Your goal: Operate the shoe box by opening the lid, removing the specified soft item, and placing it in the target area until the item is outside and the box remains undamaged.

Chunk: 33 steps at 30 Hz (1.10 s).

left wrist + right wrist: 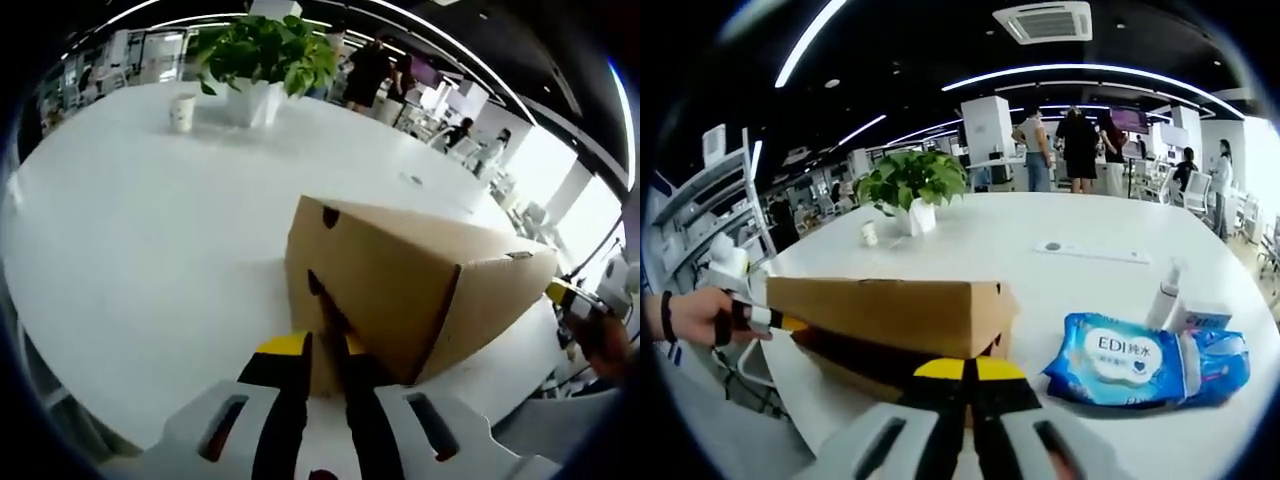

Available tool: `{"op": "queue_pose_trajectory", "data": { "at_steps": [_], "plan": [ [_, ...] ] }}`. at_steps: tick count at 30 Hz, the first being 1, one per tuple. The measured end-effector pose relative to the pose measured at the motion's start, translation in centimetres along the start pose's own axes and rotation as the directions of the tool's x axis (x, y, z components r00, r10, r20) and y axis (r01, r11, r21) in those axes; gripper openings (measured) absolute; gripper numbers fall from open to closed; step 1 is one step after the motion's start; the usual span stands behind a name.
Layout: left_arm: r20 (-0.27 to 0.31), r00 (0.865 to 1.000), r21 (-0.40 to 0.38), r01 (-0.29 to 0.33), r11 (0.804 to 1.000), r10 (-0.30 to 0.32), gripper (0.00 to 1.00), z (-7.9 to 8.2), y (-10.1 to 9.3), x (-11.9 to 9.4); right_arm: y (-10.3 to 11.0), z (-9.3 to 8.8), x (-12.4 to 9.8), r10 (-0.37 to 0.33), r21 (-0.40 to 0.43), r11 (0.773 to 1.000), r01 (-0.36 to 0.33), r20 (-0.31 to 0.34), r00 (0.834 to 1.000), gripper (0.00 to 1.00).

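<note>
Centre stage, a brown cardboard shoe box (400, 290) sits on a broad white desk (150, 250), seen end-on in the left gripper view and along its length in the right gripper view, where its lid (885, 310) appears lifted along the near side, a dark gap showing beneath. At that box's near end, the left gripper (322, 345) has its yellow-tipped black jaws drawn close on the cardboard edge, apparently clamped on it, though the exact contact is partly hidden. Opposite, the right gripper (965, 368) meets the box's near side with its yellow tips pressed together, no gap showing between them; whether cardboard is pinched between them cannot be told. From the right gripper view, the left gripper also appears at the far left end of the box, held by a person's hand (695, 315). Just beside the box lies a blue pack of wet wipes (1145, 362), with a small white bottle (1162, 298) behind it. Farther back stand a potted green plant (262, 62) and a paper cup (182, 112), while people stand about an office in the background.
</note>
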<state>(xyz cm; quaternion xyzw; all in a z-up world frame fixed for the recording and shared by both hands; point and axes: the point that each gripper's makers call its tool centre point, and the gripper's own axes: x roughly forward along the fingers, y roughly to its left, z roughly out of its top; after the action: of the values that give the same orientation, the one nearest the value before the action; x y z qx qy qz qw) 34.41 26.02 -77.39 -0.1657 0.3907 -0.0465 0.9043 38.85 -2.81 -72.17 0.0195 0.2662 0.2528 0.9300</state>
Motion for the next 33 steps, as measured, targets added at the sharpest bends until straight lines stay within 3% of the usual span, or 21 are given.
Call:
{"op": "queue_pose_trajectory", "data": {
  "at_steps": [11, 23, 33],
  "plan": [
    [0.003, 0.999, 0.100, 0.040, 0.994, -0.040, 0.08, -0.3, -0.5, -1.4, -0.1, -0.7, -0.3, 0.022, 0.012, 1.000, -0.022, -0.012, 1.000, 0.00],
    [0.010, 0.998, 0.130, 0.055, 0.990, -0.057, 0.08, -1.1, -2.0, -2.9, 0.3, -1.4, -0.1, 0.043, 0.008, 0.999, -0.043, -0.032, 0.999, 0.00],
    [-0.003, 0.998, 0.161, 0.068, 0.985, -0.068, 0.09, -2.0, -2.0, -4.0, 0.3, -2.4, 0.0, 0.046, 0.012, 0.999, -0.046, -0.050, 0.998, 0.00]
  ]
}}
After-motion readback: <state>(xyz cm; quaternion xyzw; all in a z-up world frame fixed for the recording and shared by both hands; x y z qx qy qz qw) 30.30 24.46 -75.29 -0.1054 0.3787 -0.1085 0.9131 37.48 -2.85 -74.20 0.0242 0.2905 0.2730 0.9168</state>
